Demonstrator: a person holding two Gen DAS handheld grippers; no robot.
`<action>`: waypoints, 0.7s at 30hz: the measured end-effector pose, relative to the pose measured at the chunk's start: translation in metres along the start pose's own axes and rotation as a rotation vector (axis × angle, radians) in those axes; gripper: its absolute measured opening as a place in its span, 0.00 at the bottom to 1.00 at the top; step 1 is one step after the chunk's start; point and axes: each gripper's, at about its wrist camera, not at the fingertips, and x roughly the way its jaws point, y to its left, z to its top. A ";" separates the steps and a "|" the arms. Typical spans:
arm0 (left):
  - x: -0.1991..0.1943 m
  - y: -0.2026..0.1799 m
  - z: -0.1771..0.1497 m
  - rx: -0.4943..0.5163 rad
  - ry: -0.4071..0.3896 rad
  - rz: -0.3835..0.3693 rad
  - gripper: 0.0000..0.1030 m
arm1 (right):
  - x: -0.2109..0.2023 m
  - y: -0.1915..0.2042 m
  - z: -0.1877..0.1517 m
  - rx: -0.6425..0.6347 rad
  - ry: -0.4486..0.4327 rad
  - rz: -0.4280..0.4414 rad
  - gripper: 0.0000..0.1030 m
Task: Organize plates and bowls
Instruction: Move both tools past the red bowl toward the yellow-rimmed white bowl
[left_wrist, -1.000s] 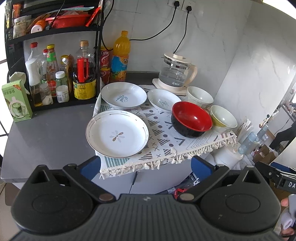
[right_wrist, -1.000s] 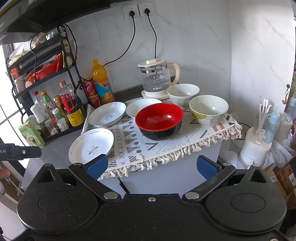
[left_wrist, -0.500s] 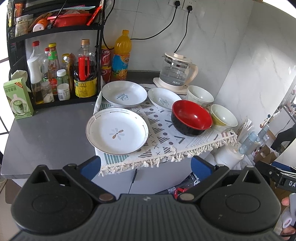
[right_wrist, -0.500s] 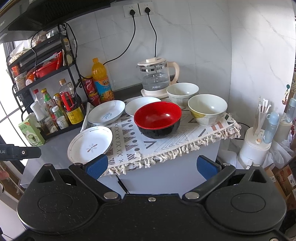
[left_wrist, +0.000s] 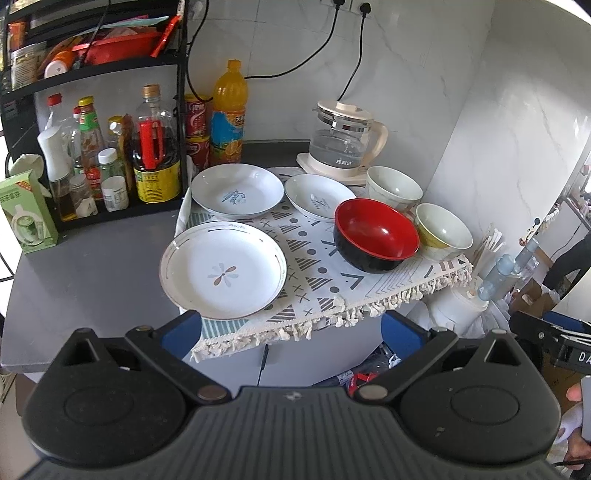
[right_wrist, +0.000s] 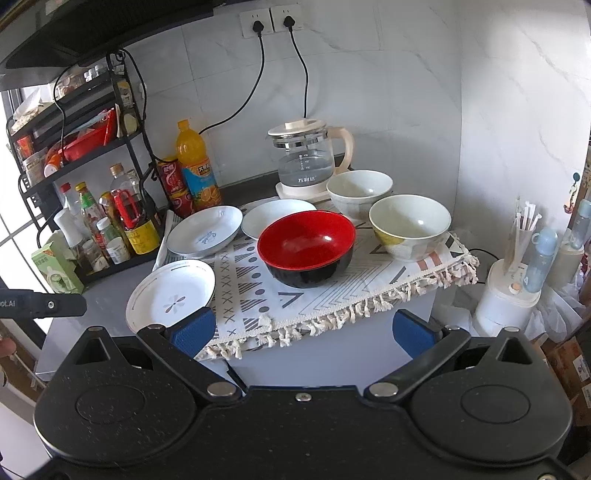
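Three white plates lie on a patterned cloth (left_wrist: 314, 273): a large flower plate (left_wrist: 223, 269) (right_wrist: 170, 293) at the front left, a blue-marked plate (left_wrist: 236, 194) (right_wrist: 205, 234) behind it, and a smaller plate (left_wrist: 319, 195) (right_wrist: 275, 219). A red and black bowl (left_wrist: 376, 232) (right_wrist: 306, 247), a yellow-sided bowl (left_wrist: 443, 230) (right_wrist: 410, 225) and a white bowl (left_wrist: 394, 186) (right_wrist: 360, 190) stand to the right. My left gripper (left_wrist: 291, 332) is open and empty, in front of the flower plate. My right gripper (right_wrist: 303, 332) is open and empty, in front of the red bowl.
A glass kettle (left_wrist: 345, 142) (right_wrist: 306, 162) stands at the back with cords to wall sockets. A black rack with bottles (left_wrist: 110, 147) and an orange drink bottle (left_wrist: 229, 114) stand at the left. A green carton (left_wrist: 24, 214) sits on the grey counter (left_wrist: 92, 266).
Both grippers have moved closer to the counter, so the dishes look larger. No dish has moved.
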 end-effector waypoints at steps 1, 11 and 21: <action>0.003 -0.002 0.002 -0.001 0.002 -0.001 0.99 | 0.003 -0.003 0.001 0.002 0.005 0.006 1.00; 0.056 -0.024 0.023 -0.019 0.024 -0.008 0.99 | 0.049 -0.037 0.028 -0.011 0.004 0.002 1.00; 0.118 -0.059 0.064 -0.053 0.055 0.015 0.99 | 0.105 -0.078 0.065 0.003 0.062 0.008 1.00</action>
